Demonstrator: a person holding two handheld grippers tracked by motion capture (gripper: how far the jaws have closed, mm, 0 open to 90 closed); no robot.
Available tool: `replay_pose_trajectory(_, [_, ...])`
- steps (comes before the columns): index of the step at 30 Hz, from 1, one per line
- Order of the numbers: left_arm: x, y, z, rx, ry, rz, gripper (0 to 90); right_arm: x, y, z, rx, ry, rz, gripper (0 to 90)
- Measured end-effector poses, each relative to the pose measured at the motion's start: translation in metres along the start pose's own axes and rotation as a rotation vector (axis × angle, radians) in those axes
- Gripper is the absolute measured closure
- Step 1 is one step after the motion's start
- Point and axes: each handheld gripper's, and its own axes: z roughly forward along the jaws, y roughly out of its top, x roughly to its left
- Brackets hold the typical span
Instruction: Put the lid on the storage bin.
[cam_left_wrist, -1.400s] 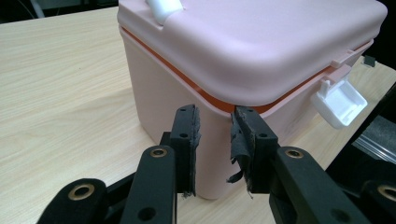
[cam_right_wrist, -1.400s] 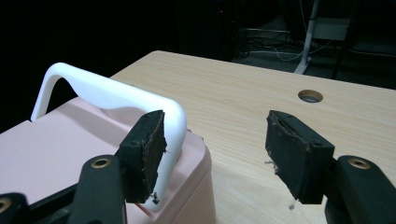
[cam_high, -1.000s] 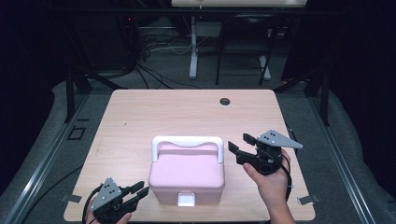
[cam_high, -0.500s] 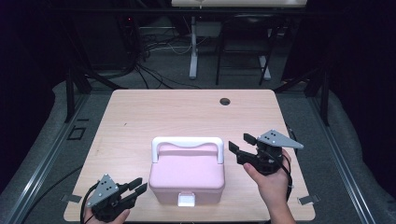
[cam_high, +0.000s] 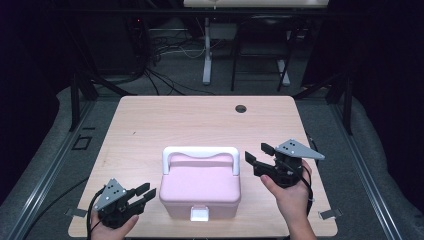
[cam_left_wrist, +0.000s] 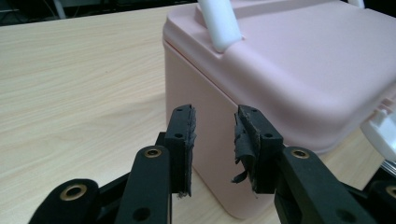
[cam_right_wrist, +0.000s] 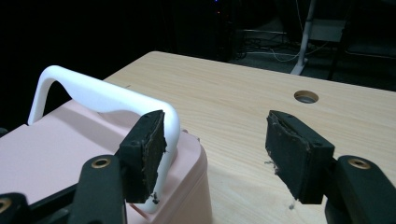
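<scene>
On the table we see a pink box between the narrowly parted left gripper and the wide-open right gripper.

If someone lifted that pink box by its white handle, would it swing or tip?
The pink box looks like rigid plastic, so it probably keeps its shape. Its white handle spans the lid centrally, so it likely hangs level. The smooth sides may slip between jaws.

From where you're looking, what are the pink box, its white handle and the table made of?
The pink box looks like moulded plastic: smooth, matte, with rounded edges. Its white handle seems plastic too, slightly glossier. The table shows pale wood grain, though it may be a laminate print rather than solid wood.
</scene>
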Motion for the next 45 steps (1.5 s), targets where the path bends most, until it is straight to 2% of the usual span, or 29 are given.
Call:
replay_pose_trajectory(6, [0.009,0.008,0.006,-0.001,0.021,0.007,66.1,-0.001,0.0,-0.001,-0.002,-0.001,0.003,37.5])
replay_pose_trajectory(13, [0.025,0.015,0.017,-0.011,0.049,-0.018,65.3,-0.002,-0.001,0.0,-0.004,-0.002,0.006,37.5])
replay_pose_trajectory(17, [0.031,0.017,0.024,-0.004,0.058,-0.004,65.1,-0.003,-0.002,0.0,-0.002,-0.005,0.01,37.5])
replay_pose_trajectory(19, [0.033,0.016,0.026,0.003,0.066,0.003,64.9,-0.004,-0.002,0.0,-0.004,-0.006,0.011,37.5])
replay_pose_trajectory(26, [0.04,0.004,0.033,0.003,0.075,-0.023,64.1,-0.005,-0.004,0.0,-0.003,-0.012,0.012,37.7])
replay_pose_trajectory(38, [0.049,-0.011,0.034,0.025,0.075,-0.039,60.8,-0.01,-0.01,0.004,0.0,-0.037,0.005,38.9])
replay_pose_trajectory(45, [0.06,-0.018,0.035,0.03,0.094,-0.083,54.2,-0.012,-0.013,0.007,0.013,-0.049,0.01,38.7])
